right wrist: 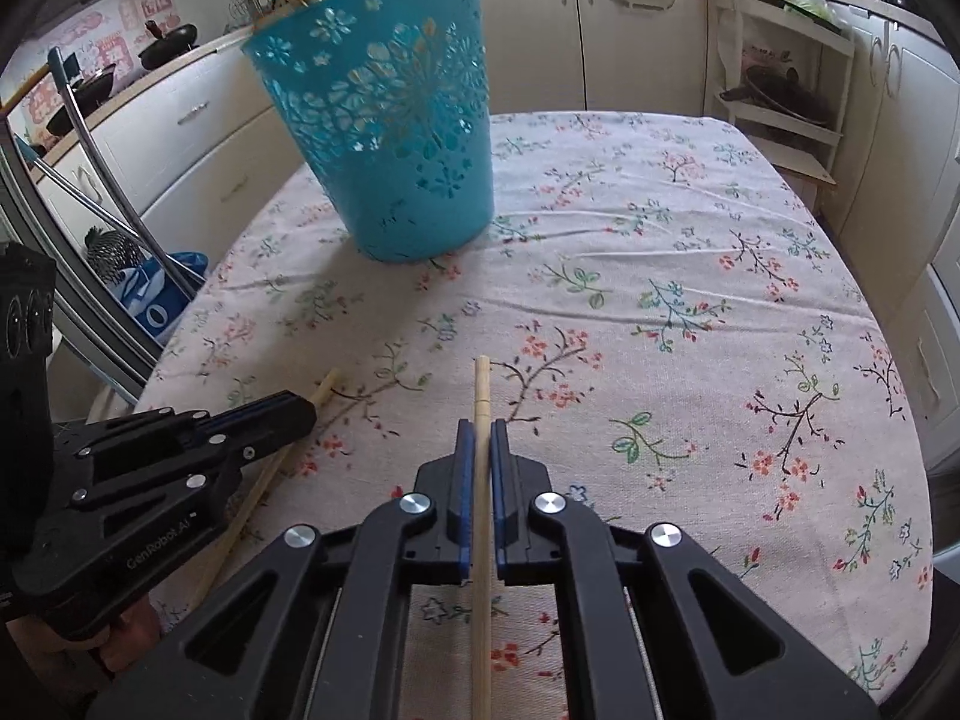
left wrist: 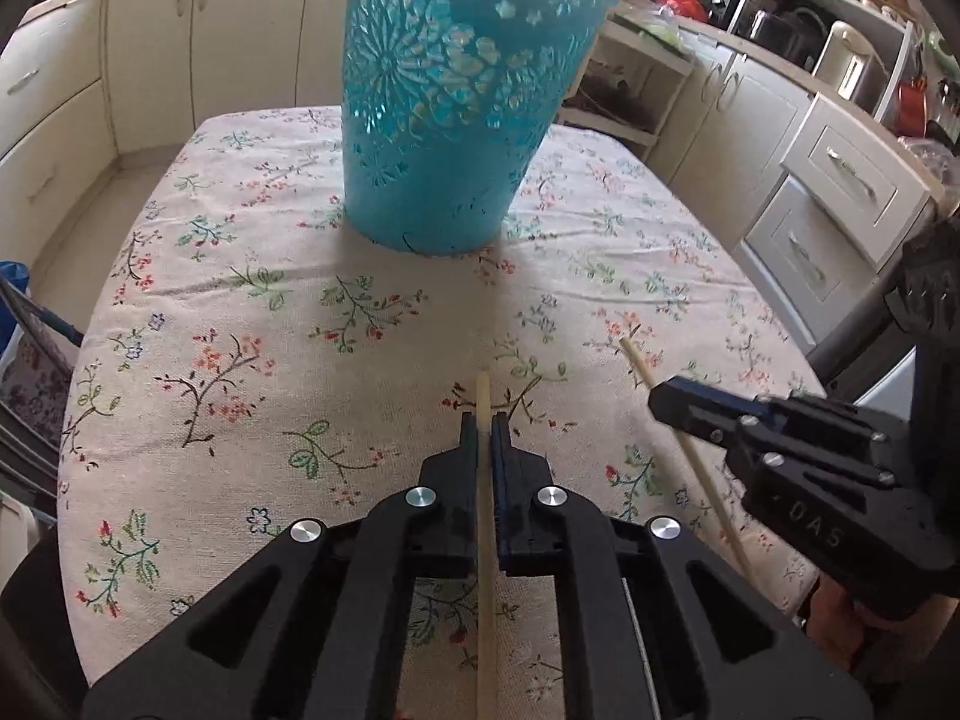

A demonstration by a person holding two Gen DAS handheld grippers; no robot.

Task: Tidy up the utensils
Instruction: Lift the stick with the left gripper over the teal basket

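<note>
Bright daylight, fisheye-warped edges, top glare.

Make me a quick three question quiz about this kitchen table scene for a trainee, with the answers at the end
1. True or false: the left gripper is shut on a chopstick.
2. What does the right gripper hold? A) a spoon B) a wooden chopstick C) nothing
3. Fill in: the turquoise basket stands on a ______ tablecloth.

Key: 1 true; 2 B; 3 floral
</note>
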